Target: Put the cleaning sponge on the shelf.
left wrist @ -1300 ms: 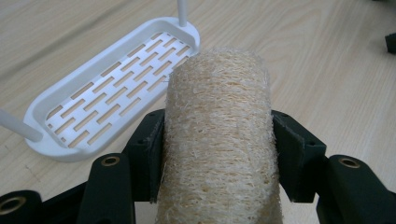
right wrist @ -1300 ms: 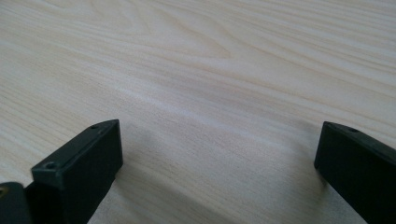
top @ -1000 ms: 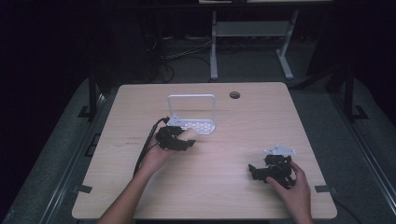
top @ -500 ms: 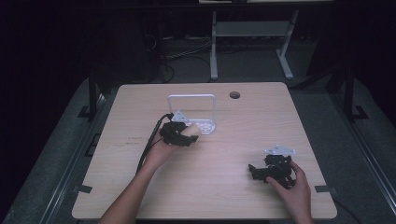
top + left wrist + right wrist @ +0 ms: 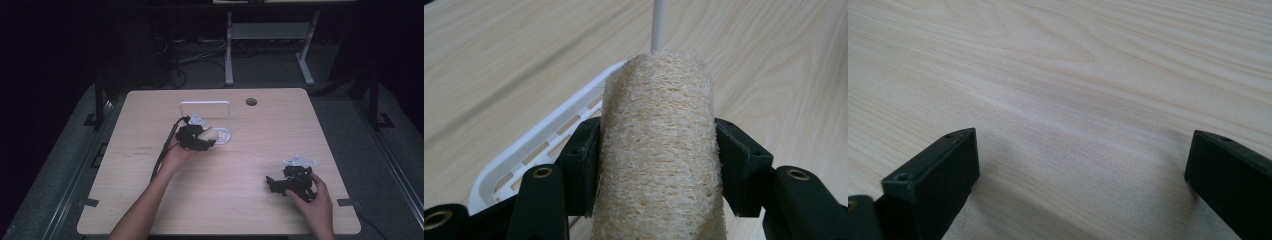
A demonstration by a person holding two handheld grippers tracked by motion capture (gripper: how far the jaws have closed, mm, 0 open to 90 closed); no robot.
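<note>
Left tool (image 5: 656, 165) grips loofah (image 5: 658, 145) over white tray (image 5: 544, 145).

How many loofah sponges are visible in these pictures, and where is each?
1. The loofah sponge is clamped between the jaws of the left gripper, above the near edge of the white rack. Others may be hidden behind the hand.
</note>
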